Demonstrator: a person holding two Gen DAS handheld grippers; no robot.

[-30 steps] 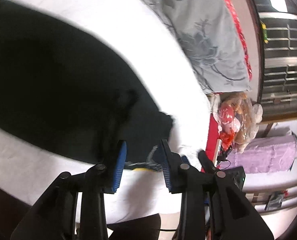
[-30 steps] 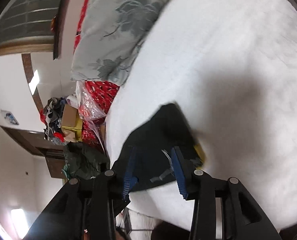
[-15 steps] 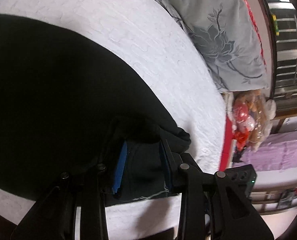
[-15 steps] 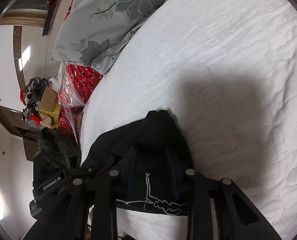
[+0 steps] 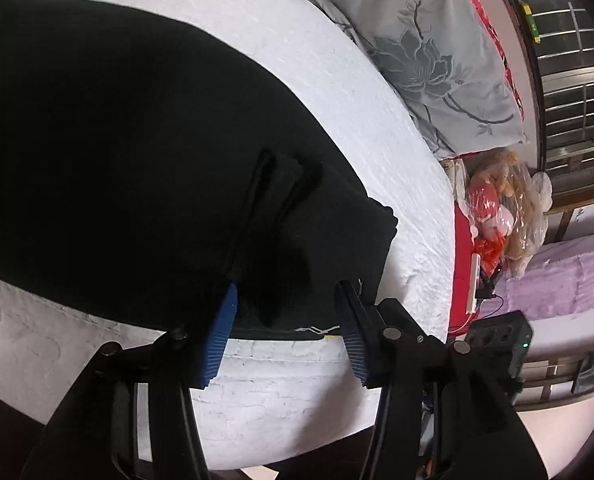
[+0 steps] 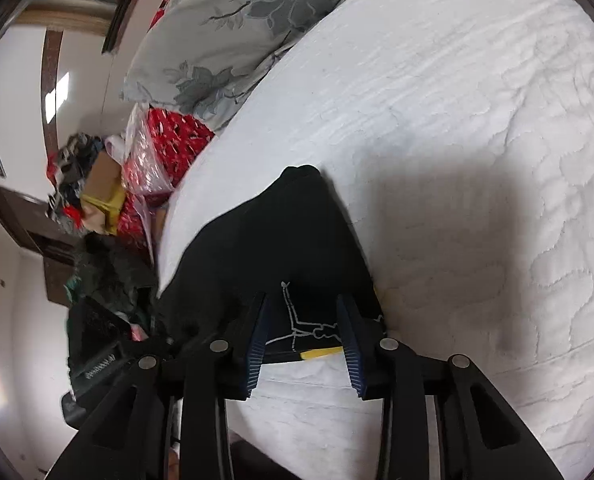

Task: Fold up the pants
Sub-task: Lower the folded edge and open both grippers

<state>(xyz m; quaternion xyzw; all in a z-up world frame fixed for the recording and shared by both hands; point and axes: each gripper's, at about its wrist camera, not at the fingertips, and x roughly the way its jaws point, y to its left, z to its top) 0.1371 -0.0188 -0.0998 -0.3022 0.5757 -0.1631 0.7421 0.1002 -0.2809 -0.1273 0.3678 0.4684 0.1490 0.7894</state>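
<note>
Black pants [image 5: 117, 152] lie flat on a white quilted bed [image 5: 337, 80], with one end at the near edge. My left gripper [image 5: 285, 300] is open, its blue pads on either side of a raised fold of the cloth, not pinching it. In the right wrist view the pants' end [image 6: 289, 248] shows white stitching and a yellow tag [image 6: 321, 354]. My right gripper [image 6: 301, 312] is open over that end, its pads apart and holding nothing.
A grey floral pillow [image 5: 429, 52] lies at the head of the bed, also in the right wrist view [image 6: 237, 28]. Plastic bags with toys [image 5: 505, 208] and a purple cover [image 5: 569, 280] sit beside the bed. Red bags and clutter [image 6: 145, 168] stand on the other side.
Both grippers came down onto the pants' end, closed in on the cloth, and have now opened and drawn back a little. The pants lie flat on the bed.
</note>
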